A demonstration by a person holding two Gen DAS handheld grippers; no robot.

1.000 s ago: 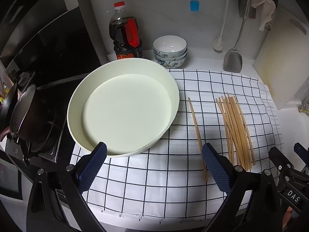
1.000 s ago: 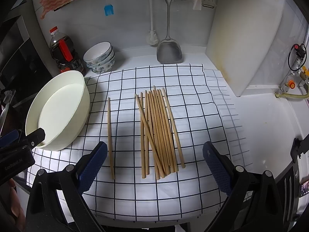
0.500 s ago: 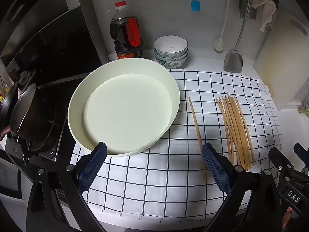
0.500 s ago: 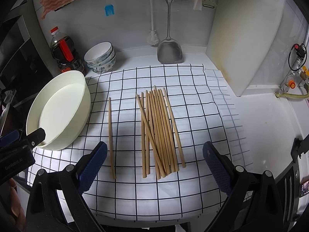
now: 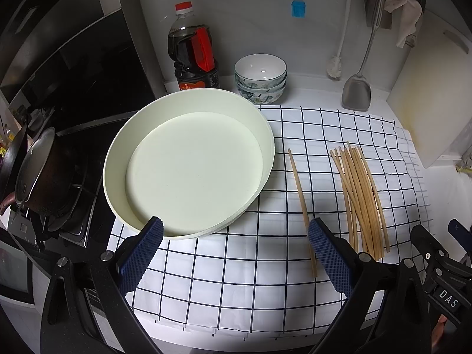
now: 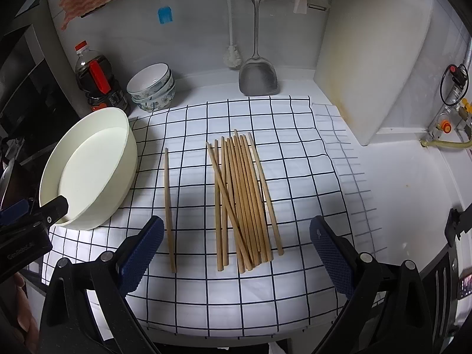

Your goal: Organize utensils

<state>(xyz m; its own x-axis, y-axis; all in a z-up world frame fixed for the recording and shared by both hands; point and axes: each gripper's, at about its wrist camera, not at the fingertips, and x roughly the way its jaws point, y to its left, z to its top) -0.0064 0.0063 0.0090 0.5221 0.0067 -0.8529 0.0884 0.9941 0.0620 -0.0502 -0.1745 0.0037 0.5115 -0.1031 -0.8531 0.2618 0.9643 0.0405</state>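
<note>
chopsticks (image 6: 242, 200) lie bundled on the checked cloth (image 6: 295, 159); both grippers' fingers (image 5: 141, 253) (image 6: 141, 253) spread apart, empty.

The left gripper (image 5: 234, 258) is held level and low in its own view, its two blue-padded fingers (image 5: 141, 253) spread wide apart with nothing between them. The right gripper (image 6: 236, 258) has the same pose in the right wrist view, its fingers (image 6: 330, 253) parted just as widely and gripping nothing. Each gripper's black body shows at the edge of the other's view, the left one at the left edge of the right view, with part of a hand (image 6: 22, 312) below it.
</note>
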